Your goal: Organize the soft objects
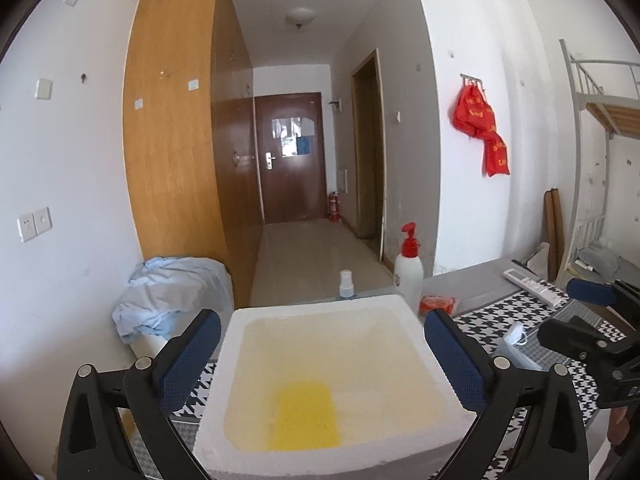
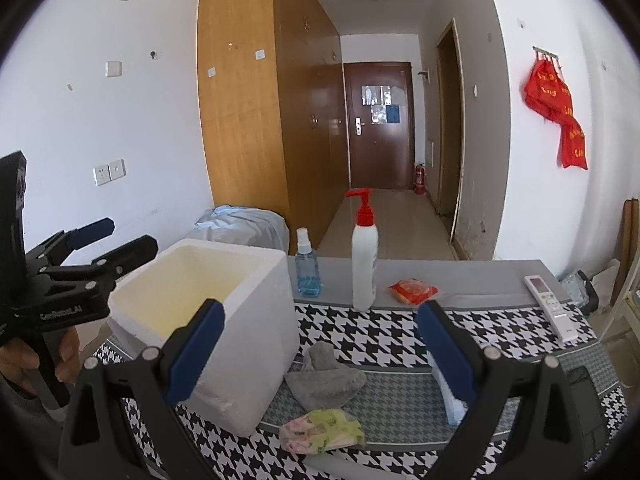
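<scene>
A white foam box (image 1: 400, 320) stands on the houndstooth table; a yellow sponge (image 1: 304, 416) lies on its floor. My left gripper (image 1: 320, 340) is open and empty, hovering above the box opening; it also shows at the left of the right wrist view (image 2: 116, 238). The box (image 2: 256, 320) stands left in the right wrist view. A grey cloth (image 2: 324, 380) and a floral green-pink packet (image 2: 324, 428) lie on the table right of the box. My right gripper (image 2: 320, 332) is open and empty above them. A light blue pack (image 2: 452, 400) lies under its right finger.
A blue spray bottle (image 2: 306, 268), a white pump bottle with a red top (image 2: 364, 264), a red snack packet (image 2: 412, 290) and a white remote (image 2: 550, 306) stand or lie along the table's back. A blue sheet covers something (image 1: 168, 296) behind the box. A bunk bed frame (image 1: 592, 92) stands at right.
</scene>
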Tool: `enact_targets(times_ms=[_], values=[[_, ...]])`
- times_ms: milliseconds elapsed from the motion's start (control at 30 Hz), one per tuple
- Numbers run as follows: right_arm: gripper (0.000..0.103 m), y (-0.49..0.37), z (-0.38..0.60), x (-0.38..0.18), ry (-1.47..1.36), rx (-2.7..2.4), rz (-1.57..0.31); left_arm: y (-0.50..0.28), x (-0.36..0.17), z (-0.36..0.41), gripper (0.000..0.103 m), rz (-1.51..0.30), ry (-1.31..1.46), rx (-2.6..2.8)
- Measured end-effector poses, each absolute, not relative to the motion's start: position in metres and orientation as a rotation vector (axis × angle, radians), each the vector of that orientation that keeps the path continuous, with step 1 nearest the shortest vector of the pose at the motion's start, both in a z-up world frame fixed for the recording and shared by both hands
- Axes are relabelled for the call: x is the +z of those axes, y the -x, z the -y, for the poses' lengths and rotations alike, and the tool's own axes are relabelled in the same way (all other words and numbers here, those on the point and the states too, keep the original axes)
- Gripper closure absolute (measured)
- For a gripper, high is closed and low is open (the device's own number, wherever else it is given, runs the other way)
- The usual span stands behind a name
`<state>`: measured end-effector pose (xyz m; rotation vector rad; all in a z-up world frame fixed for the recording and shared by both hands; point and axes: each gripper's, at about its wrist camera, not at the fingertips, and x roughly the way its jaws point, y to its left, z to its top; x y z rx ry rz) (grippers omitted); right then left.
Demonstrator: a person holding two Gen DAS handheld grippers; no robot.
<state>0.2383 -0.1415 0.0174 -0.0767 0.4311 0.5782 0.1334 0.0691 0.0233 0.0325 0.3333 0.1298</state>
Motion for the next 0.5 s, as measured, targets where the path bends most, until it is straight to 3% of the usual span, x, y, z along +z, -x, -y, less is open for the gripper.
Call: enact_targets(times_ms=[500], values=[[0.004, -0.211, 0.17, 0.029, 0.068, 0.562, -0.388, -0.102, 0.038, -0.038, 0.001, -0.291, -0.03, 0.066]])
